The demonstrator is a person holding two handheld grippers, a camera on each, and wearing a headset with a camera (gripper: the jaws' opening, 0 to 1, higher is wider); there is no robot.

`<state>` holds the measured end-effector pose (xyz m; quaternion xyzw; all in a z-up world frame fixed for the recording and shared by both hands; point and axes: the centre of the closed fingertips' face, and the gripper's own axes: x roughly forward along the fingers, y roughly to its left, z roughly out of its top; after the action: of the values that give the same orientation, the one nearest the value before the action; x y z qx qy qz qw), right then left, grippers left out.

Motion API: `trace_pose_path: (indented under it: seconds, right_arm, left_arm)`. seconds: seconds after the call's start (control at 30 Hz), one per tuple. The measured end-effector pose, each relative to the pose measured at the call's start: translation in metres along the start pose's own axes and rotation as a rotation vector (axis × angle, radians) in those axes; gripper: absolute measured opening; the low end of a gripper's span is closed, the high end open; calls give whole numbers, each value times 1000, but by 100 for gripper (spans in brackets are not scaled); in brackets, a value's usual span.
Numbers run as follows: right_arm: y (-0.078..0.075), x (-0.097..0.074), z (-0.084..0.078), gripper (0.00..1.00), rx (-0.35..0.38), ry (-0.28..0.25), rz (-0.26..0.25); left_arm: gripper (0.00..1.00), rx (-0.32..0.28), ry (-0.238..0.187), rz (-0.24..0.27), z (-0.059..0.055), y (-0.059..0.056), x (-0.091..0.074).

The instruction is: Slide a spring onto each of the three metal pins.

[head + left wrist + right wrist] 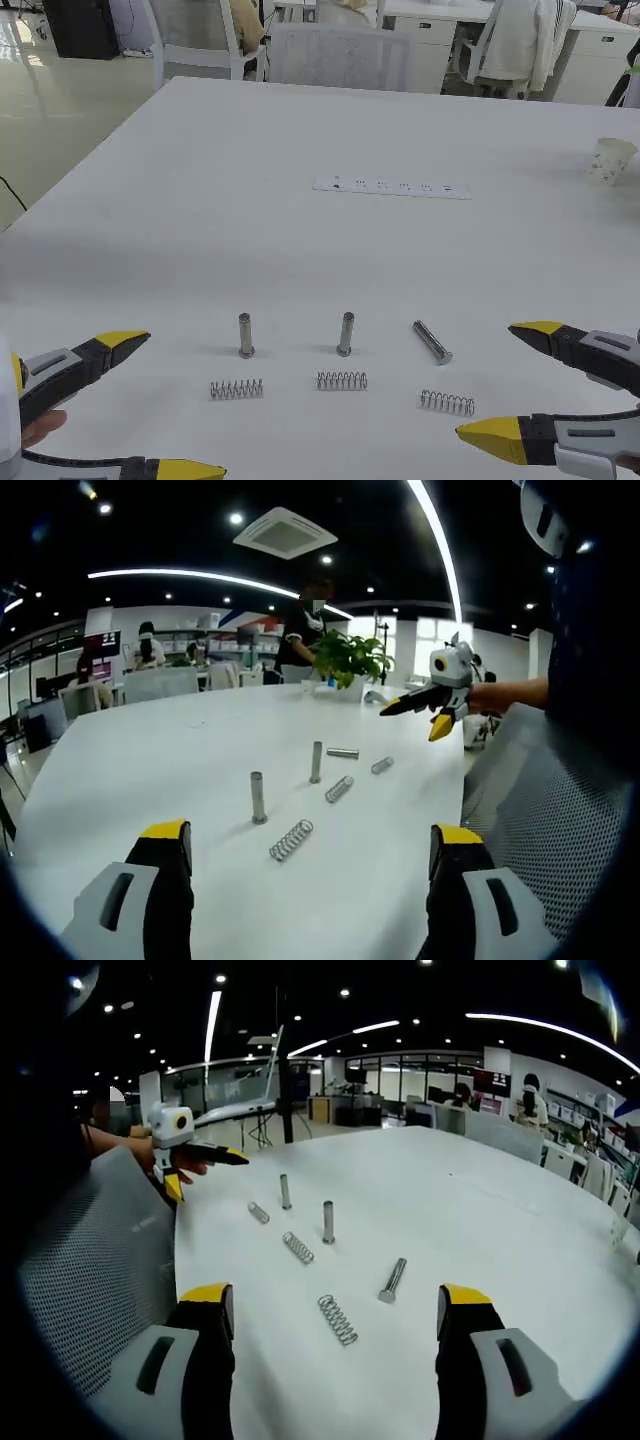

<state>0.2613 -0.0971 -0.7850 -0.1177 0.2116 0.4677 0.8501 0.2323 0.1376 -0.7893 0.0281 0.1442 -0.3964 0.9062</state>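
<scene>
Three metal pins stand in a row on the white table (300,150). The left pin (245,335) and middle pin (345,334) are upright; the right pin (432,341) lies on its side. A spring lies in front of each: left spring (237,389), middle spring (342,380), right spring (447,402). My left gripper (186,402) is open at the near left, apart from the left spring (291,840) and left pin (258,798). My right gripper (484,379) is open at the near right, with the right spring (337,1319) and the lying pin (393,1280) ahead of its jaws.
A paper cup (611,160) stands at the far right of the table. A white label strip (392,187) lies flat behind the pins. Chairs (340,55) stand along the far edge. A potted plant (350,660) sits on the table's end.
</scene>
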Motion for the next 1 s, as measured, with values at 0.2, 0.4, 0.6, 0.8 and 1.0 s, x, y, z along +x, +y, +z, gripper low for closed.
trace_pose_path:
  seconds: [0.2,0.4,0.6,0.8,1.0]
  right_arm:
    - [0,0,-1,83,3,1,-1]
    - [2,1,-2,83,9,2,0]
    - [3,2,-4,83,11,3,2]
    - [1,2,-3,82,11,-1,-1]
    - [2,1,-5,82,11,4,0]
  left_arm:
    - [95,-1,2,-1,-1,0,-1]
    - [95,-2,6,-1,-2,-1,-2]
    - [95,-3,9,0,-3,0,-2]
    - [95,0,7,-1,-2,-1,-1]
    - [95,-2,10,-2,-3,-1,-1]
